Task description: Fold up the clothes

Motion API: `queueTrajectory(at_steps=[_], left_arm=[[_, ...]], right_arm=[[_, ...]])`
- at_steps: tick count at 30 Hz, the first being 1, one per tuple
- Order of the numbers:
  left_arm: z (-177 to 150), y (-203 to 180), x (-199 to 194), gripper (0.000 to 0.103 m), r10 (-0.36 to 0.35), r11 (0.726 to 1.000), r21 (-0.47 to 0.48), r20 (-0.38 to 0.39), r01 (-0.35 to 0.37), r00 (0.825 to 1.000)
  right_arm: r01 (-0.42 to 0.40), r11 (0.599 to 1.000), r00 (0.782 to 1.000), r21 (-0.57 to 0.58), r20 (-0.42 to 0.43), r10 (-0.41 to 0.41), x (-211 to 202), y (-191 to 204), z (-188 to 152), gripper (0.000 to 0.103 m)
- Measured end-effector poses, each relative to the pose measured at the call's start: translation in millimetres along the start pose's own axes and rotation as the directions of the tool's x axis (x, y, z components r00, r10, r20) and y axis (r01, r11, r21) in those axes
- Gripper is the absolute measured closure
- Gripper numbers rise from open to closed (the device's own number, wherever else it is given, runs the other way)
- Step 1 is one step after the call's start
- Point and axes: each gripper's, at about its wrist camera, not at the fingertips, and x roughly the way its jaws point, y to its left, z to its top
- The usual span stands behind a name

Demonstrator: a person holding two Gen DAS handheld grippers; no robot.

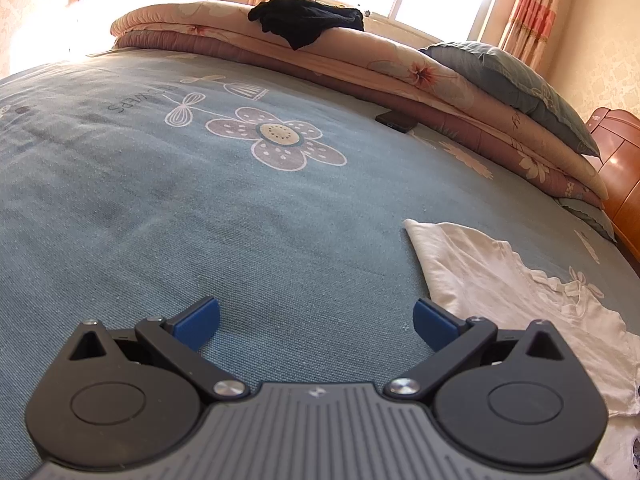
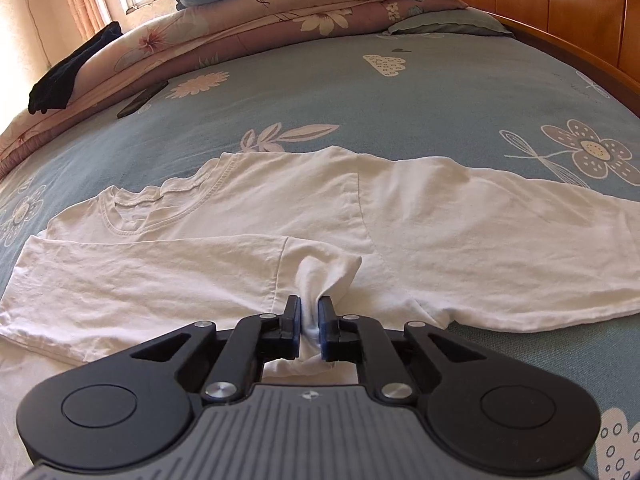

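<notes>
Blue flowered bedsheet [image 2: 360, 92], white T-shirt [image 2: 440, 220] spread across it, folding barely begun.
Right gripper [image 2: 308, 316] pinches a bunched bit of the shirt; left gripper [image 1: 316, 318] hangs spread, empty, beside it.

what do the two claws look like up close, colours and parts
Both match: the left claw and right claw have black linkage arms on round black housings, silver pivot screws, blue pads on the fingertips, and a grey ribbed body with a small logo.
</notes>
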Motion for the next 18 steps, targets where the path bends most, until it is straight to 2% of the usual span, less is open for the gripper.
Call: queueTrajectory(at_steps=[3, 6, 8, 12, 15, 18], left_arm=[[0.4, 0.9, -0.7, 0.001, -0.004, 1.0, -0.009, 0.002, 0.004, 1.0], [1.0, 2.0, -1.3, 0.001, -0.008, 1.0, -0.023, 0.004, 0.008, 1.0], [0.6, 1.5, -1.3, 0.001, -0.008, 1.0, -0.02, 0.004, 0.008, 1.0], [1.1, 0.5, -4.2, 0.001, -0.026, 0.999, -0.022, 0.017, 0.026, 1.0], [2.3, 1.7, -8.3, 0.001, -0.047, 0.998, -0.035, 0.039, 0.048, 0.998], [5.1, 9.5, -12.6, 0.001, -0.004, 0.997, -0.071, 0.072, 0.01, 0.997]], right_arm=[[0.027, 1.0, 1.0, 0.013, 0.008, -0.027, -4.3, 2.4, 4.8, 0.078], [0.002, 0.999, 0.997, -0.042, 0.073, 0.001, -18.5, 26.2, 13.9, 0.078], [-0.072, 0.99, 0.994, -0.121, 0.071, 0.081, -22.3, 51.6, 17.5, 0.079], [-0.232, 0.944, 0.972, -0.235, -0.027, 0.232, -8.7, 103.5, 8.9, 0.081], [-0.283, 0.911, 0.959, -0.301, -0.085, 0.27, 6.2, 136.3, -2.9, 0.082], [-0.346, 0.87, 0.937, -0.35, -0.077, 0.342, 9.4, 173.8, 4.9, 0.082]])
